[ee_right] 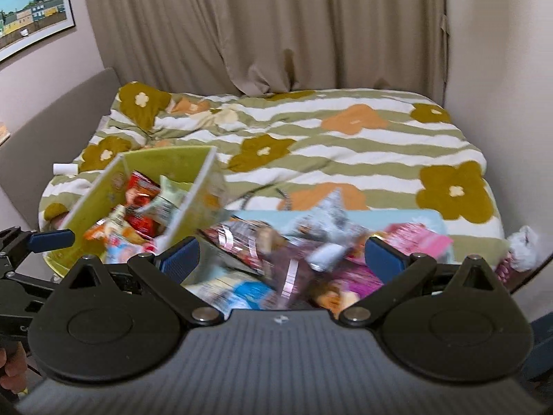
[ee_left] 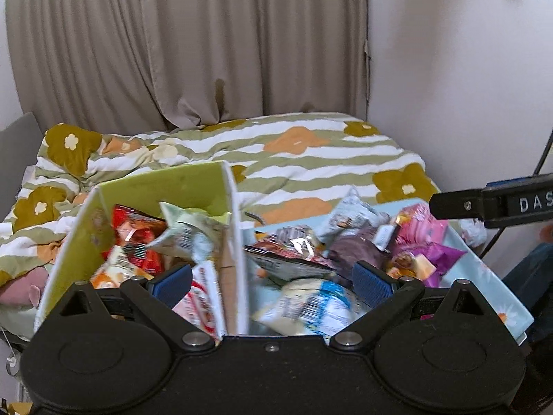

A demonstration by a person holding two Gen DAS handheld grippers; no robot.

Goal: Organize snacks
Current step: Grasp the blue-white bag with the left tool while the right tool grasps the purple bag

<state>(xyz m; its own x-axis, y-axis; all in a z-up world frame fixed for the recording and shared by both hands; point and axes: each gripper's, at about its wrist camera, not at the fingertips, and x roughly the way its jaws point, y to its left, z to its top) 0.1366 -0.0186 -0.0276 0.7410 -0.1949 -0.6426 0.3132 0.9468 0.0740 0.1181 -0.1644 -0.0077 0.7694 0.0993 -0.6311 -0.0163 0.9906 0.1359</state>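
Two boxes of snacks sit side by side at the near edge of a bed covered by a green-and-white striped floral duvet (ee_left: 311, 159). The green box (ee_left: 155, 186) stands toward the bed's left side, its tall walls upright, holding a red packet (ee_left: 138, 231), a pale green packet (ee_left: 183, 228) and an orange-and-white packet (ee_left: 110, 269). Touching its right wall is the lower light blue box (ee_left: 484, 266), heaped with a silver foil packet (ee_left: 293, 245), a brown-purple packet (ee_left: 356, 249), a pink packet (ee_left: 421, 228), a magenta packet (ee_left: 439, 252) and a white-and-blue packet (ee_left: 318, 304) at its near side.

The left gripper (ee_left: 273, 280) hovers over the seam between the two boxes, its blue-padded fingers (ee_left: 172, 283) spread wide with nothing between them. The right gripper (ee_right: 281, 256) hangs above the light blue box (ee_right: 414, 214), fingers (ee_right: 383, 259) likewise wide apart and empty, with the packets beneath blurred. In the right wrist view the left gripper's fingertip shows at the left edge beside the green box (ee_right: 166, 159).

Beige curtains (ee_left: 190, 41) hang behind the bed, and a framed picture (ee_right: 31, 10) is on the left wall
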